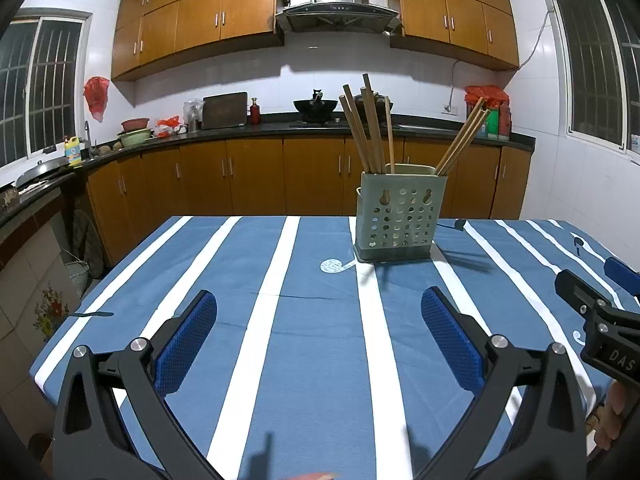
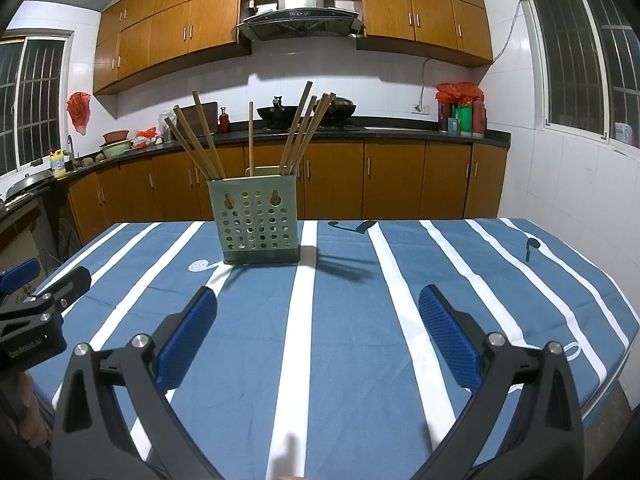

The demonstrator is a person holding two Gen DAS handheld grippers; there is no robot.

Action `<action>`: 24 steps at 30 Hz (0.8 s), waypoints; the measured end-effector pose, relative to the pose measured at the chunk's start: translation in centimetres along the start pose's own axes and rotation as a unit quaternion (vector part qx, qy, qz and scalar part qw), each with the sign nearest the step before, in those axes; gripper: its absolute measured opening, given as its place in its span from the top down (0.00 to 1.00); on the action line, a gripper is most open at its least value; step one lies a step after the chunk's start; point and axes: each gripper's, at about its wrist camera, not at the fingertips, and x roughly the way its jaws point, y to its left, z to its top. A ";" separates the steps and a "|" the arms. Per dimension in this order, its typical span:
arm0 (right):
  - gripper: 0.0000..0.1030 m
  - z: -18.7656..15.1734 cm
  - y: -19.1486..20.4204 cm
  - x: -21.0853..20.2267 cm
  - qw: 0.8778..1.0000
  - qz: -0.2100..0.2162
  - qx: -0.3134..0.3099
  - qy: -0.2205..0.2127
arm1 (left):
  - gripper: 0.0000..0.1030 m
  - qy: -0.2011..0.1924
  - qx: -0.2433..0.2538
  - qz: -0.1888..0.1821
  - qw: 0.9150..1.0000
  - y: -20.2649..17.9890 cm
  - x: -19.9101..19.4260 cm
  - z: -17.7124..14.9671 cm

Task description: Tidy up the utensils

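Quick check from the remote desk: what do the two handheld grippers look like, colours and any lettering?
Both match: the left gripper and the right gripper have black angular frames, silver round bolts and blue textured pads. White lettering marks their bodies, "DAS" on the right one and "GenRobot.AI" on the left. No cables or sleeves show.

Matt wooden chopsticks [image 1: 362,128] stand in a perforated plastic holder [image 1: 400,216] on a striped cloth tablecloth [image 1: 312,320].

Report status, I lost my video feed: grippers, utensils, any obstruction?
Left gripper open, empty. Right gripper open, empty. Chopsticks standing in green holder on striped tablecloth. Nothing between jaws and holder.
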 end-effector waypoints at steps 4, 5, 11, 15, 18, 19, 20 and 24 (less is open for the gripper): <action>0.04 0.0 0.0 0.0 1.000 0.000 0.000 0.000 | 0.02 0.000 0.000 0.000 1.000 0.0 0.0 0.0; 0.04 0.0 0.0 0.0 1.000 0.000 0.000 0.000 | 0.02 -0.001 0.000 0.000 1.000 0.0 0.0 0.0; 0.04 0.0 0.0 0.0 1.000 0.000 0.000 0.000 | 0.02 0.000 0.000 -0.001 1.000 -0.1 0.0 0.1; 0.04 0.0 0.0 0.0 1.000 0.000 0.000 0.000 | 0.02 0.000 0.000 0.000 1.000 -0.1 0.0 0.0; 0.04 0.0 0.0 0.0 1.000 0.000 0.000 0.000 | 0.02 0.000 -0.001 0.000 1.000 -0.2 0.0 0.0; 0.04 0.0 0.0 0.0 1.000 0.000 0.000 0.000 | 0.02 0.000 0.000 0.000 1.000 -0.2 0.0 0.0; 0.04 0.0 0.0 0.0 1.000 0.000 0.000 0.000 | 0.02 0.000 0.000 0.000 1.000 -0.2 0.0 0.0; 0.04 0.1 0.0 0.0 1.000 0.000 0.000 0.000 | 0.02 0.001 -0.001 0.000 1.000 -0.3 0.0 0.0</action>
